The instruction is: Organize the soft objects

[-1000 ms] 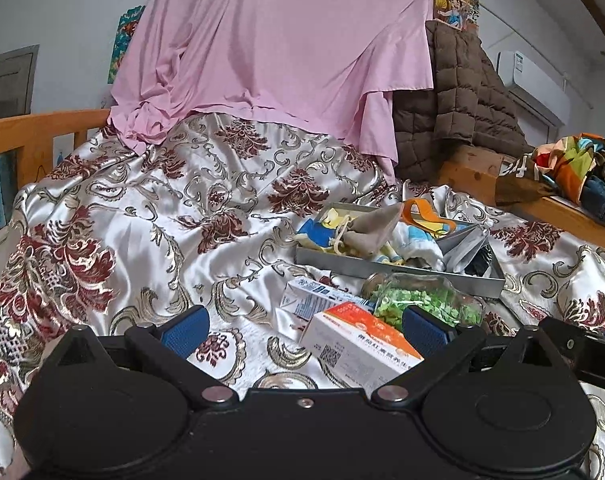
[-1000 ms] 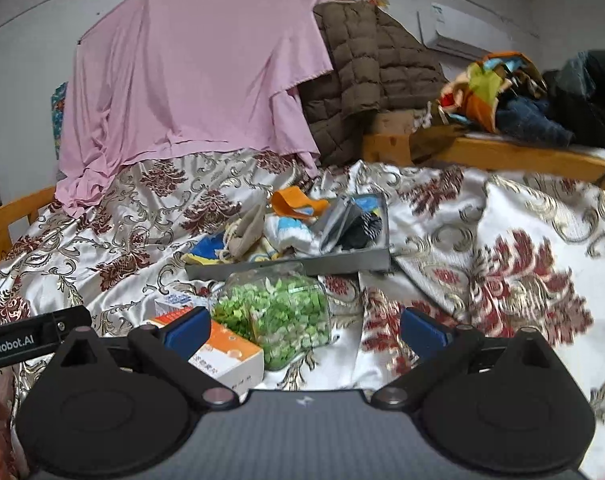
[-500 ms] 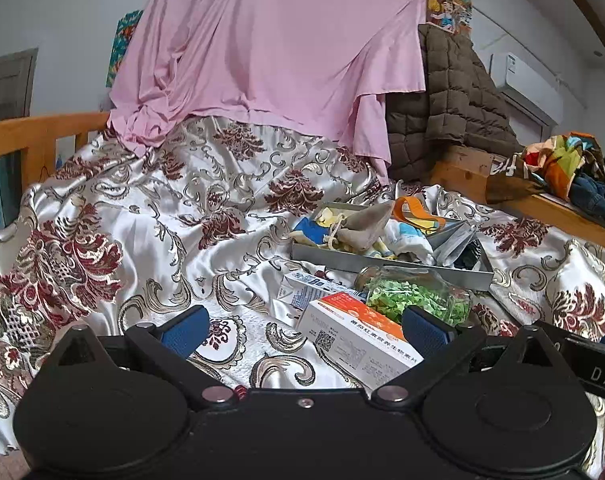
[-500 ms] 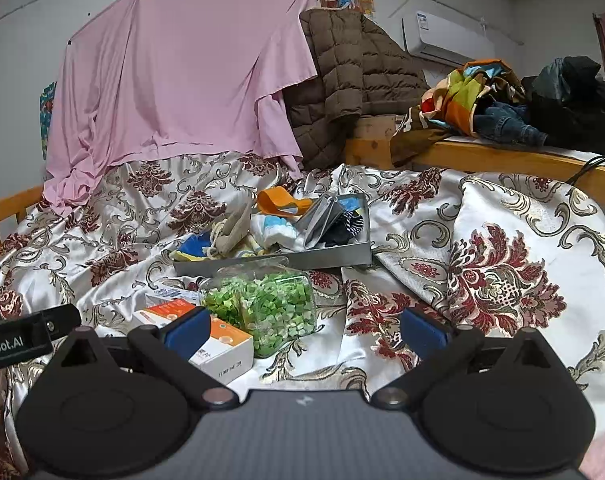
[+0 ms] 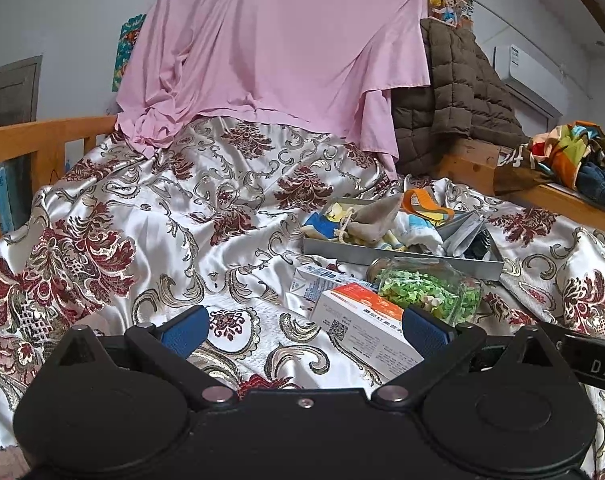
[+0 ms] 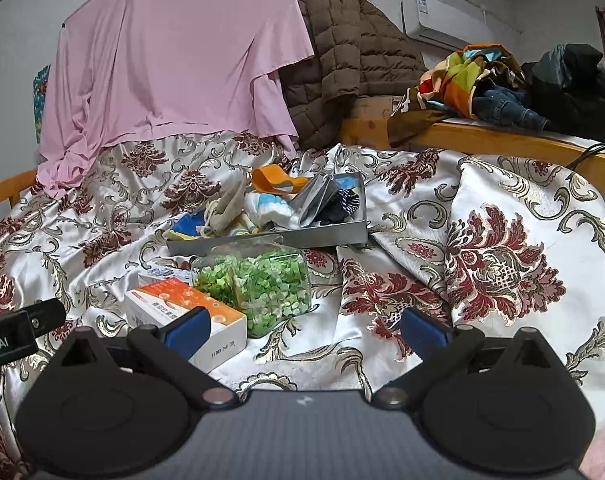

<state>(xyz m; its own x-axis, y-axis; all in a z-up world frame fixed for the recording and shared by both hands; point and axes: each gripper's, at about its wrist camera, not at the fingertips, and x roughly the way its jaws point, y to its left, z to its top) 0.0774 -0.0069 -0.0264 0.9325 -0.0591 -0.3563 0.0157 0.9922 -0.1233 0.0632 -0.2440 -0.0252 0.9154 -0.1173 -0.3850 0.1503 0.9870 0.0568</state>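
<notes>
Both grippers have pulled back from the clutter over the last second; items look smaller and lower in both wrist views. Left gripper [image 5: 304,330] fingers spread, holding nothing. Right gripper [image 6: 304,330] same: released, empty. Soft items (beige pouch [image 6: 228,210], orange strap [image 6: 272,180], socks or cloths) sit piled in the grey tray [image 6: 270,238] on the satin bedspread [image 5: 150,232]. Clear jar of green bits [image 6: 258,284] and orange-white box [image 6: 182,312] lie just in front of the tray, outside it. Retreat with nothing gripped reads as sorting finished or a pause.

Pink sheet [image 5: 278,60], brown quilted jacket [image 6: 350,56], air conditioner [image 6: 442,20]
</notes>
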